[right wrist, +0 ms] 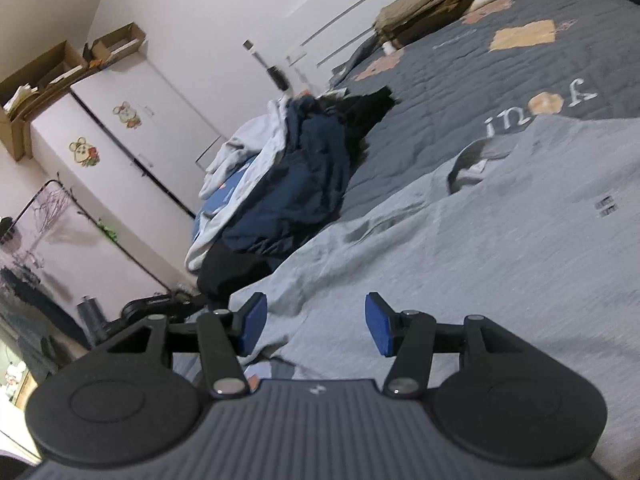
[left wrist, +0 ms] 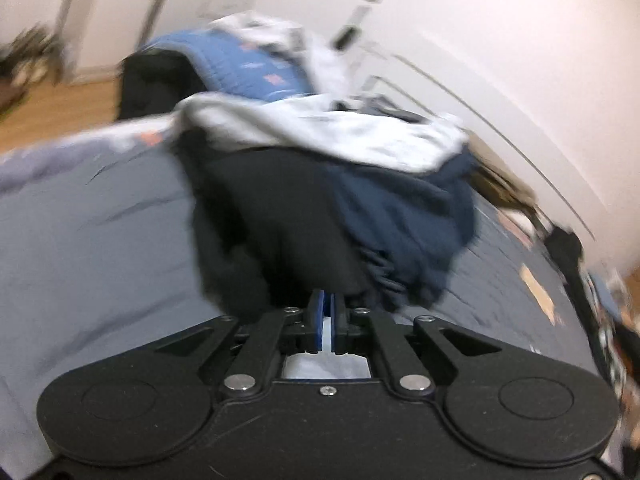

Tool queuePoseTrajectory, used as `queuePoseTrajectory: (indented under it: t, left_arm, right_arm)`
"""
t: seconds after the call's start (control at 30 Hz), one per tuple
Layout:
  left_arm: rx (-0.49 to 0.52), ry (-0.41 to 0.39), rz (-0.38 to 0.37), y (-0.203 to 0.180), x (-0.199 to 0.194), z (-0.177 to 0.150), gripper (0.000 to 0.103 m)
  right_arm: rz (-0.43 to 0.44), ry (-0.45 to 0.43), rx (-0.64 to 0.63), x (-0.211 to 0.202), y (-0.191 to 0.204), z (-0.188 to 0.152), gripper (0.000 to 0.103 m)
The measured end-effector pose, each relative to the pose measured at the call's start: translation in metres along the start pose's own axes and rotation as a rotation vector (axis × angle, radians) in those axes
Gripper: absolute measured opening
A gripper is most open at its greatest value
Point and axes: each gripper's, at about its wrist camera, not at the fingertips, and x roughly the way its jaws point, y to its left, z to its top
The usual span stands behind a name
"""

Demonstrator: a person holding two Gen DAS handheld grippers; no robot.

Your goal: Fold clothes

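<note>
Left gripper (left wrist: pixel 327 300) angled down, jaws closed, facing clothes pile (left wrist: pixel 340 184)

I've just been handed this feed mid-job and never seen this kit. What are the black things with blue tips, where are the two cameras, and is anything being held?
They are two hand-held grippers, each carrying a camera that looks along its fingers. The left view shows the left gripper, shut, at the edge of a dark garment in a pile; blur hides whether cloth is pinched. The right view shows the right gripper, open and empty, over a grey shirt spread on the quilted bed. The clothes pile lies beyond.
</note>
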Motion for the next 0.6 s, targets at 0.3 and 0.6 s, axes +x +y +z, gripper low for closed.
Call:
queuePoseTrajectory:
  t: [0.3,0.6]
  left_arm:
    - [0.48,0.082,-0.248,-0.128,-0.001,-0.049,0.048]
    - [0.9,0.18,-0.358,-0.229,0.069,-0.09,0.025]
  right_arm:
    - [-0.076,-0.04,-0.056,-0.012,-0.022,0.046,0.054]
    - [-0.07,-0.11,-0.023,-0.025,-0.054,0.074,0.054]
